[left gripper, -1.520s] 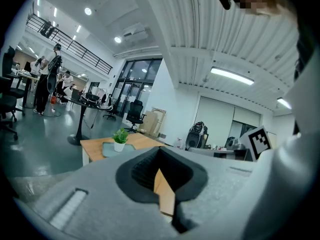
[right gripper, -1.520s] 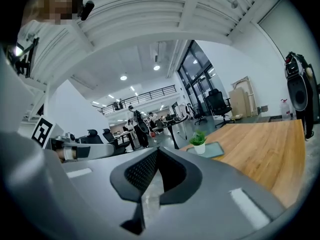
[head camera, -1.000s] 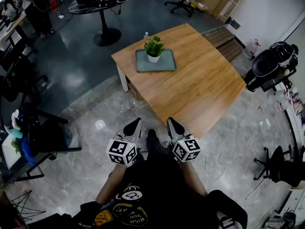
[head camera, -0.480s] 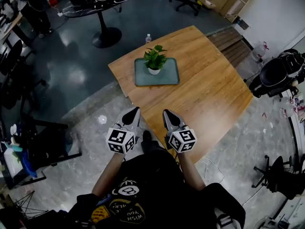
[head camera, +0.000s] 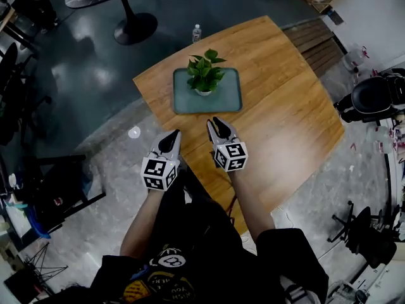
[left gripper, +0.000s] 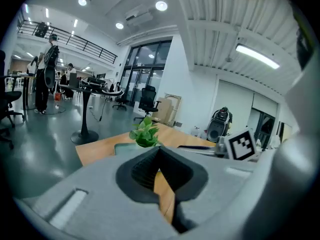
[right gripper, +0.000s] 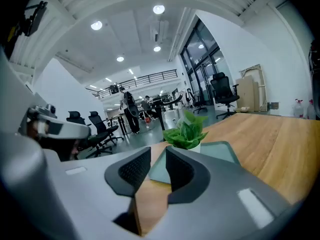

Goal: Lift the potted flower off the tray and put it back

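Filling the middle of the head view, the wooden desk (head camera: 272, 106) is the largest thing here, and it stands on a grey floor (head camera: 114, 138). On its part toward eleven o'clock lies a grey-green tray (head camera: 228, 100), flat on the wood. The potted flower (head camera: 204, 73) stands upright on this tray, a little toward the nine o'clock side of the tray's middle, with a white pot and green leaves.

Both claws hang over the near edge of the desk, well apart from the tray and not touching the flower. The left claw (head camera: 172, 133) is at the desk's edge, and the flower is at about one o'clock from it. Its jaws are pressed together at the tips and nothing is between them. The right claw (head camera: 218, 124) is above the wood, near the tray's near rim, and the flower is between eleven and twelve o'clock from it. Its jaws are opening, with a narrow gap, and only the desk and the tray show through this gap.

A small bottle (head camera: 197, 33) stands beyond the far desk edge, at twelve o'clock from the flower.
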